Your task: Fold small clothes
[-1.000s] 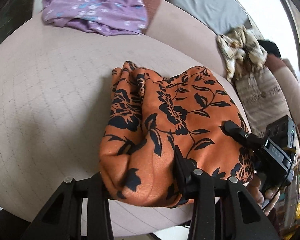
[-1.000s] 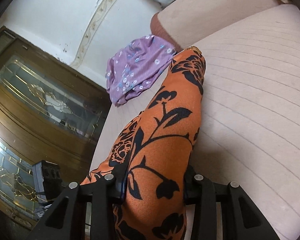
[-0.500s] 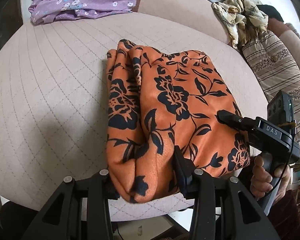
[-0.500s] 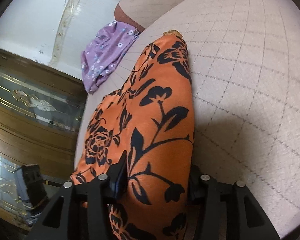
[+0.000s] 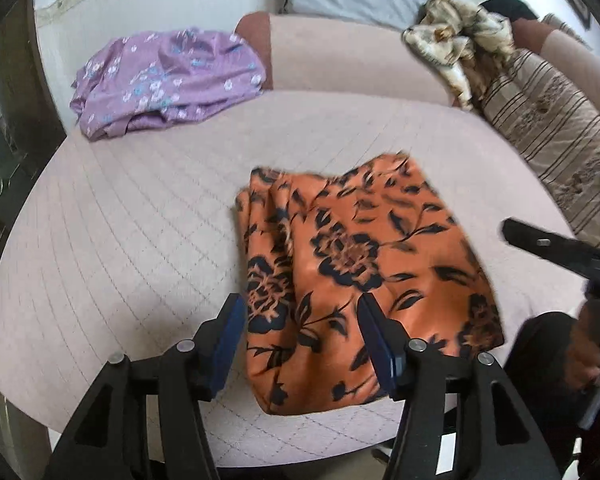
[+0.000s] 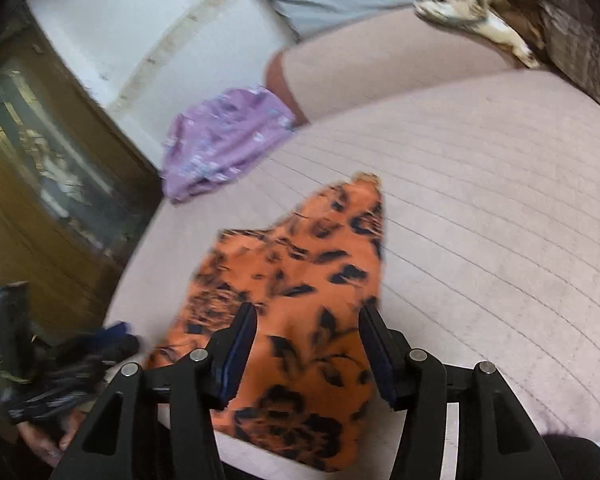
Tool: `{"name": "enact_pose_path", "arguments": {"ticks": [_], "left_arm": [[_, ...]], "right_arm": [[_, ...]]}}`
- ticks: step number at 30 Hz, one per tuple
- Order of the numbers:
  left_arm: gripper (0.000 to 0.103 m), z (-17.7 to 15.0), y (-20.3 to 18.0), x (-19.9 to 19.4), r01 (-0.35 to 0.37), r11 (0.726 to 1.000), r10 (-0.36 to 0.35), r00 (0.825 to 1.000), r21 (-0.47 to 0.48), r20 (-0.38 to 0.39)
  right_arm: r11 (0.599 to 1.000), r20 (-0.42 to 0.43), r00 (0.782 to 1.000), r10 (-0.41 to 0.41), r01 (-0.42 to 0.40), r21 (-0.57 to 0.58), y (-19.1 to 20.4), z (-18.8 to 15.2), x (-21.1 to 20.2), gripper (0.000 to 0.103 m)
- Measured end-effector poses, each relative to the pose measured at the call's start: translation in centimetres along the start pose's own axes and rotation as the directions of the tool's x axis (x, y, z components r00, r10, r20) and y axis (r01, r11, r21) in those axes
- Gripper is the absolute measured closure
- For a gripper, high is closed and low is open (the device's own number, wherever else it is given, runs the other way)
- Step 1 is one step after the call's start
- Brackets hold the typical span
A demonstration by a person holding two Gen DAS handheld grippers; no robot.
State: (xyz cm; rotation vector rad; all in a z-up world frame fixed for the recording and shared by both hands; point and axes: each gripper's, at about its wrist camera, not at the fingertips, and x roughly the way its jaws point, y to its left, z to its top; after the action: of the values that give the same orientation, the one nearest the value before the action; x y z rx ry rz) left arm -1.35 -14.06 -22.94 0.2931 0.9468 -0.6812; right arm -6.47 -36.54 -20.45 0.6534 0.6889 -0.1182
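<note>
No writing can be read anywhere at this moment; the black body of the right gripper [image 5: 556, 252] comes in from the right side of the left wrist view too blurred and cut off to show any lettering.

The folded orange cloth [image 5: 360, 272] with its black flower print lies flat on the pale quilted cushion [image 5: 132, 248], close to the near edge and a little towards the right. One bottom corner reaches almost to that near edge.

The left gripper [image 5: 300, 332] hangs just above the near part of the cloth. Its jaws have just been opening and now stand apart, the blue pads clear of the fabric, which shows between them but is not pinched. The right gripper [image 6: 306, 340] sits the same way over the other side of the cloth: jaws just opened, a gap on both sides, nothing clamped.

At the far left corner of the cushion a purple flowered garment [image 5: 164, 80] lies crumpled. A beige patterned cloth [image 5: 456, 40] is bunched at the far right, beside a striped cushion [image 5: 548, 120].

The right wrist view is smeared by motion. At its lower left a dark shape and part of a hand [image 6: 48, 440] are visible, but too blurred to make out properly. A wooden door with patterned glass [image 6: 40, 168] stands at the left.
</note>
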Motion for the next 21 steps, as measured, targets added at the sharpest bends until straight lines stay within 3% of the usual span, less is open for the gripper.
{"name": "enact_pose_path", "arguments": {"ticks": [3,6,8,10,13,15,21], "left_arm": [[0.043,-1.0,0.1,3.4,-0.095,0.995,0.097,0.989,0.019,-0.111],[0.043,-1.5,0.4,3.6,-0.1,0.995,0.099,0.987,-0.003,-0.129],[0.042,-1.3,0.1,2.4,-0.131,0.991,0.133,0.986,0.028,-0.099],[0.042,-0.9,-0.3,0.8,-0.173,0.984,0.175,0.983,0.047,-0.048],[0.021,-0.3,-1.1,-2.5,-0.212,0.976,0.209,0.976,0.045,0.055],[0.016,0.0,-1.8,-5.2,-0.254,0.967,0.246,0.957,0.036,0.151],[0.006,1.1,-3.0,-9.9,-0.328,0.945,0.312,0.908,0.01,0.28]], "right_arm": [[1.0,-0.061,0.998,0.027,-0.027,-0.012,1.1,-0.8,1.8,0.049],[0.995,-0.224,0.97,-0.097,0.097,-0.01,0.5,-2.8,5.7,0.057],[0.992,-0.178,0.976,-0.124,0.115,-0.058,1.4,-2.8,5.0,0.058],[0.986,-0.194,0.969,-0.151,0.133,-0.101,2.5,-2.3,4.2,0.058],[0.982,-0.156,0.973,-0.171,0.155,-0.107,3.6,-1.7,2.5,0.055],[0.978,-0.098,0.979,-0.178,0.165,-0.128,4.8,-1.5,0.5,0.049],[0.953,0.036,0.974,-0.224,0.226,-0.202,8.8,-1.6,-3.8,0.047]]}}
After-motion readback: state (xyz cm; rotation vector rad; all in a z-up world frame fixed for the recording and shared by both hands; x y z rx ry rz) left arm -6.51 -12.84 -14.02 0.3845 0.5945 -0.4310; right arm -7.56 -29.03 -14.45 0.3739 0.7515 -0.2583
